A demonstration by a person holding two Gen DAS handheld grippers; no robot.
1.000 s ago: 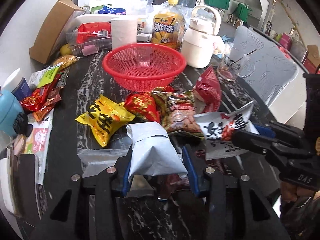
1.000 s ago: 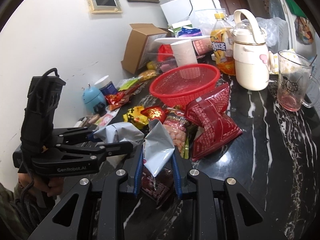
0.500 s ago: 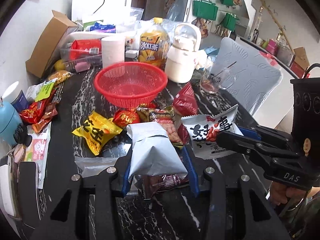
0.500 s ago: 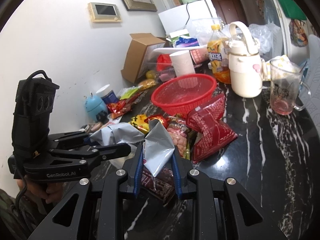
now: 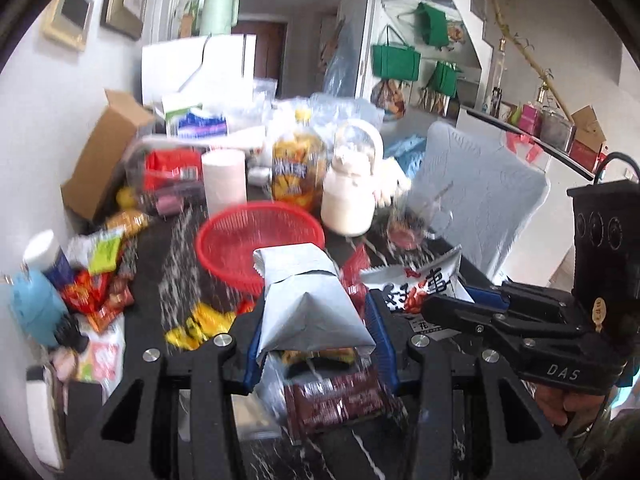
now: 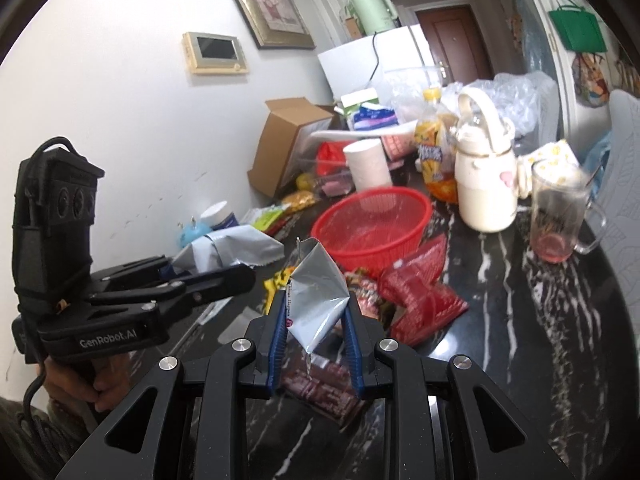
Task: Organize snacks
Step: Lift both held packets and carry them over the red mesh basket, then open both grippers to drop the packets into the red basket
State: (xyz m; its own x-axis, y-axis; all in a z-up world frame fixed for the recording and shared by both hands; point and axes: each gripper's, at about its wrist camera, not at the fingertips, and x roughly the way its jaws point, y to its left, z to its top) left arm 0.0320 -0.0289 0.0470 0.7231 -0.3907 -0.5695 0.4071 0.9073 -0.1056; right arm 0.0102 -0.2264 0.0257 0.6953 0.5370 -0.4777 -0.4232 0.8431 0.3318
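The silver snack packet [image 5: 308, 300] is sitting clamped between the blue pads of your left gripper [image 5: 316, 332], held up off the dark marbled table [image 6: 520, 320] with its folded top leaning toward the red basket [image 5: 240, 240]. Your right gripper [image 6: 314, 328] is gripping a second packet, the white peanut bag [image 5: 420, 284], whose silvery back side is showing between its jaws in the right wrist view; so both sets of jaws are squeezing a packet rather than standing free. You are holding the two grippers just beside each other, above the heap of snacks in front of the basket. Under them a dark red-brown wrapper [image 5: 336, 400] is lying flat on the table, and a yellow packet [image 5: 200, 324] is lying to the left of it. A crumpled red bag [image 6: 424, 292] is resting against the basket's right side. Behind the basket, a roll of paper [image 6: 366, 164], an orange drink bottle [image 6: 434, 152] and a cream jug [image 6: 484, 184] are standing upright in a row, with a glass mug [image 6: 556, 216] to the right of the jug. A cardboard box [image 5: 104, 156] is leaning near the wall at the far left, and a blue round container [image 5: 36, 312] is standing near the table's left edge beside more small packets [image 5: 96, 288].
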